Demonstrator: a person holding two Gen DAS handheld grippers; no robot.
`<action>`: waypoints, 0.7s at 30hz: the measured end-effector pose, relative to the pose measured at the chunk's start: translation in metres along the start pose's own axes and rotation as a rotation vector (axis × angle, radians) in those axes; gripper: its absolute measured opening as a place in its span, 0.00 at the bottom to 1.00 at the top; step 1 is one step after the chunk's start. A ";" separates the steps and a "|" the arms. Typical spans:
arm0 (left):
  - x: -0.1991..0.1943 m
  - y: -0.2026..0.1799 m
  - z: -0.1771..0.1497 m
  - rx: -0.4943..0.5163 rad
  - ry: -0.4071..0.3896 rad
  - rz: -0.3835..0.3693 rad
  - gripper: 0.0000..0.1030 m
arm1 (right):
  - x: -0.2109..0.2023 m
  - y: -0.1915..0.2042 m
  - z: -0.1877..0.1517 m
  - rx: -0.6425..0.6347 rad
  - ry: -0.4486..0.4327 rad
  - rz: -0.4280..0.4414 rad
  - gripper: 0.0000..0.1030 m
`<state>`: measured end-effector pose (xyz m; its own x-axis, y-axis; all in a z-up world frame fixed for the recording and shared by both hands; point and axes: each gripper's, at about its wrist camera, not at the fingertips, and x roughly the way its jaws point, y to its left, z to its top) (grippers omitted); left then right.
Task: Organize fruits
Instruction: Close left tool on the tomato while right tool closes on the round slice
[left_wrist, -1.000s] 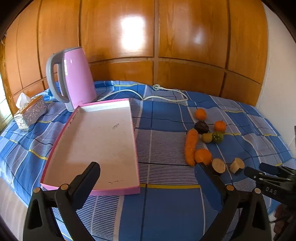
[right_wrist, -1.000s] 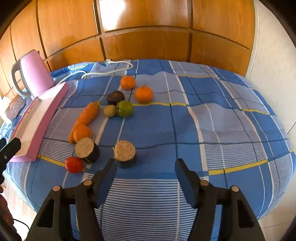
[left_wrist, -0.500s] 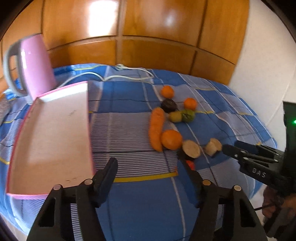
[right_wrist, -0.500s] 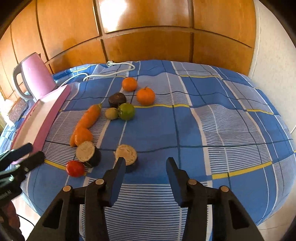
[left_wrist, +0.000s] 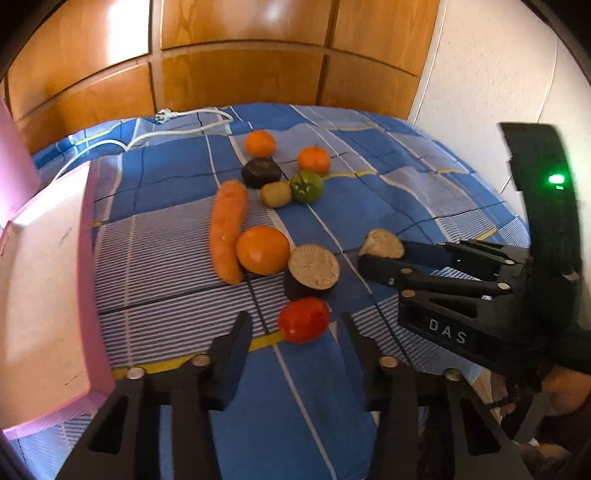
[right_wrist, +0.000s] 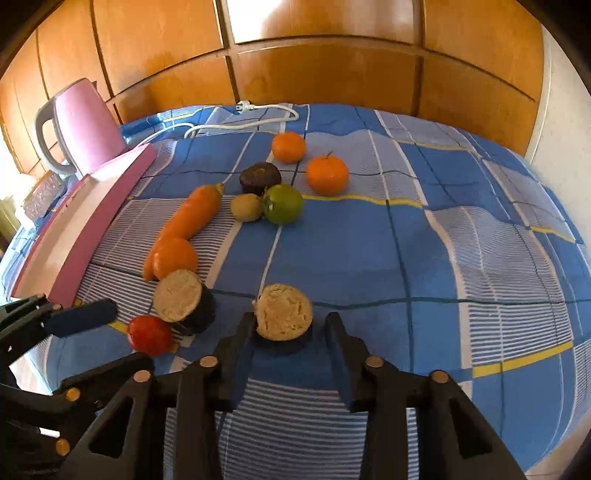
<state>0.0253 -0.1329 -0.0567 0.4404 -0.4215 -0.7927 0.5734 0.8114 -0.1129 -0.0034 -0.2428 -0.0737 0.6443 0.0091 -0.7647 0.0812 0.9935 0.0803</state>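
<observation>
Blue plaid cloth (right_wrist: 369, 258) (wood-panelled wall (right_wrist: 325, 70) behind): both grippers closing, seemingly touching nothing.

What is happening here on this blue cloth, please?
A person holds two grippers over produce on the checked cloth. The left gripper is closing its jaws around the red tomato; the right gripper is closing on a cut eggplant piece. The pink tray holds nothing visible yet.

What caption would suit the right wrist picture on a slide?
Right gripper closing around a cut eggplant piece on a blue checked cloth, beside the red tomato.
</observation>
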 end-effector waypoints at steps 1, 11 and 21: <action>0.005 0.000 0.001 -0.004 0.009 0.003 0.42 | 0.000 0.000 0.000 -0.006 -0.005 -0.010 0.32; 0.013 0.001 -0.002 -0.017 -0.041 0.054 0.28 | 0.002 0.003 -0.005 -0.035 -0.032 -0.025 0.33; -0.001 0.011 -0.013 -0.060 -0.068 0.052 0.28 | -0.002 0.011 -0.009 -0.074 -0.050 -0.084 0.30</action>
<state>0.0224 -0.1181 -0.0649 0.5153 -0.4030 -0.7564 0.5073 0.8548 -0.1098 -0.0105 -0.2305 -0.0767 0.6752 -0.0781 -0.7335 0.0814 0.9962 -0.0312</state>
